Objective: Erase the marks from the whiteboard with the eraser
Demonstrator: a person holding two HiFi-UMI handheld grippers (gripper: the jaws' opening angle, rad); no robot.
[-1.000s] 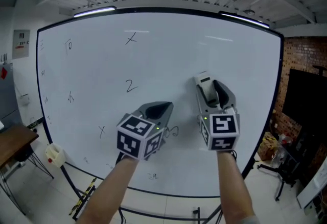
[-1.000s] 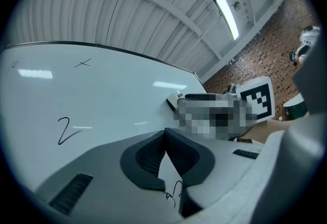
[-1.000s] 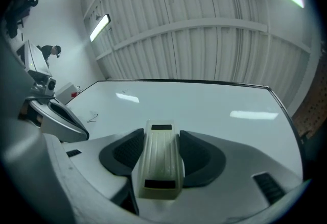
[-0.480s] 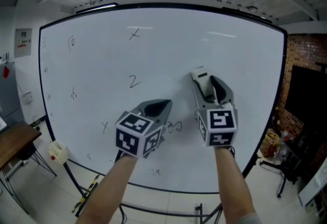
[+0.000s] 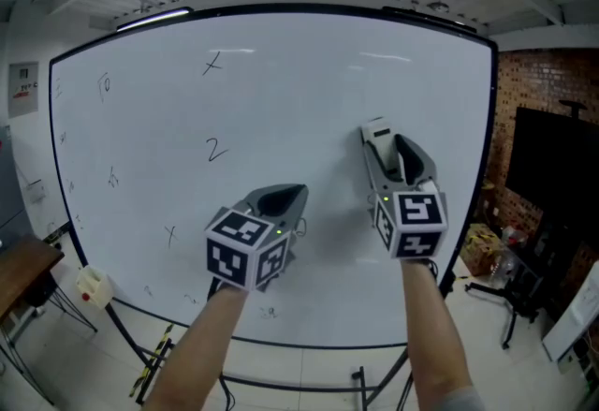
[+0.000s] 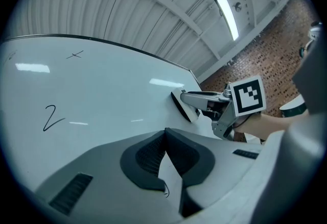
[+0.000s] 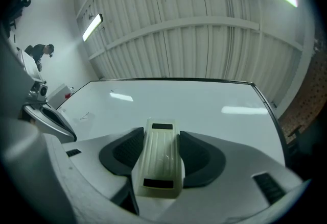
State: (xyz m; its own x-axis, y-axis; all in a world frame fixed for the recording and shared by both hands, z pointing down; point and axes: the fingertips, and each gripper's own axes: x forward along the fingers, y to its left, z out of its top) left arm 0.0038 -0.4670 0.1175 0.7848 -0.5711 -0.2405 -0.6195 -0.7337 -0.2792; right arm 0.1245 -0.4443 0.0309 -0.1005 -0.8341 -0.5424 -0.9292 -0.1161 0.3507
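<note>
The whiteboard point(image 5: 328, 100) fills the head view. It carries an X point(image 5: 213, 65), a 2 point(image 5: 216, 151), several small scribbles down its left side and one faint mark point(image 5: 269, 311) near the bottom edge. My right gripper point(image 5: 393, 164) is shut on the cream eraser point(image 5: 376, 134), which points at the board's right half. In the left gripper view the eraser point(image 6: 183, 107) lies against or very near the board. My left gripper point(image 5: 285, 196) is shut and holds nothing. It is low at the board's centre, and a bit of scribble point(image 6: 166, 193) shows between its jaws.
A brick wall point(image 5: 543, 81) and a black screen point(image 5: 552, 166) stand right of the board, with a stand point(image 5: 510, 306) on the floor below. A pale box point(image 5: 94, 286) hangs at the board's lower left, by a wooden table point(image 5: 19, 273).
The right gripper has carried the eraser rightward along the board. The scribble seen beside the left gripper earlier is now almost hidden behind it. The head view has swung right.
</note>
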